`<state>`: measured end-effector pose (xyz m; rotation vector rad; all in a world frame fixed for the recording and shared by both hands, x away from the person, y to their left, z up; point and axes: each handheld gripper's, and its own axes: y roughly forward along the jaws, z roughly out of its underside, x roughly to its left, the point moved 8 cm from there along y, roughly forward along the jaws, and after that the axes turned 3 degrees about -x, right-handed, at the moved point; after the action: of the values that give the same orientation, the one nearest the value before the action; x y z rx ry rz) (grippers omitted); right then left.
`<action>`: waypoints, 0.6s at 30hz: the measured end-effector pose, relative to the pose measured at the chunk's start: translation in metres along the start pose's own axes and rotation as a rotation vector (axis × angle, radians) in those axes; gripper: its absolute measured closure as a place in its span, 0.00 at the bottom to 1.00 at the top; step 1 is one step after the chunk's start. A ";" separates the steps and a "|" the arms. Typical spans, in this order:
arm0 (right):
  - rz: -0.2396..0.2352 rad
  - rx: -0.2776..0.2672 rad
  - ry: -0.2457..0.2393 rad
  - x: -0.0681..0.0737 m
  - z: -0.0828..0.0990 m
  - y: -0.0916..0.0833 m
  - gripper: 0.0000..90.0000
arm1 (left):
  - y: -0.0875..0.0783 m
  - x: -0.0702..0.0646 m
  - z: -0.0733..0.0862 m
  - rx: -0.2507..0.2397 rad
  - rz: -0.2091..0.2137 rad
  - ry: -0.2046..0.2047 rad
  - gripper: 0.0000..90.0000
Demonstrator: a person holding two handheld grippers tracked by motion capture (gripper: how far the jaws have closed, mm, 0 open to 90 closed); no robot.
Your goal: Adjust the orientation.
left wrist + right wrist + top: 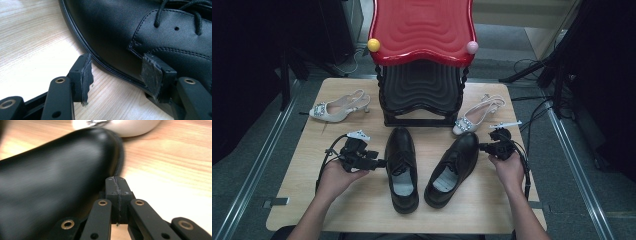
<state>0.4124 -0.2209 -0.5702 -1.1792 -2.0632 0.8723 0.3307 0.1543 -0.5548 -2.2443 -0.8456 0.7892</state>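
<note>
Two glossy black leather lace-up shoes lie mid-table. The left gripper [116, 75], jaws spread, sits at the left shoe's [402, 167] welted edge. The right gripper [117, 185], clenched empty, sits beside the right shoe's [454, 167] rounded toe.

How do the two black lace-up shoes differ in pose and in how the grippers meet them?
The left black shoe lies straight, toe toward the rack; the right black shoe is angled, toe tilted right. The left gripper stands open at the left shoe's side; the right gripper is shut beside the right shoe's toe. Both are glossy, upright on the table.
</note>
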 end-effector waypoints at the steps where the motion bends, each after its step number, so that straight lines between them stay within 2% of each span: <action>1: 0.011 0.005 0.002 -0.004 -0.001 0.004 1.00 | 0.000 0.001 0.000 0.000 -0.003 0.003 0.47; 4: 0.024 -0.007 -0.001 -0.010 -0.007 0.011 1.00 | 0.000 0.002 0.000 -0.001 -0.004 -0.001 0.47; 8: -0.022 0.005 0.040 -0.011 -0.007 0.013 1.00 | 0.001 0.001 0.001 0.002 -0.003 0.001 0.47; 10: -0.080 0.013 0.049 -0.005 -0.007 0.015 1.00 | 0.001 0.001 0.001 0.004 -0.004 -0.001 0.47; 11: -0.092 0.015 0.035 0.000 -0.007 0.017 1.00 | 0.001 0.001 0.001 0.005 -0.003 0.001 0.47; 14: -0.050 0.022 -0.007 0.011 -0.010 0.019 1.00 | 0.000 0.001 0.001 0.002 -0.002 0.000 0.47; 15: -0.057 0.020 -0.014 0.015 -0.011 0.020 1.00 | 0.000 0.001 0.002 0.003 -0.004 0.001 0.47; 18: -0.136 0.012 -0.019 0.031 -0.013 0.024 1.00 | -0.001 0.002 0.002 -0.001 -0.003 -0.002 0.47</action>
<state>0.4209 -0.1814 -0.5756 -1.0153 -2.1225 0.8326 0.3304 0.1564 -0.5559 -2.2427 -0.8500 0.7898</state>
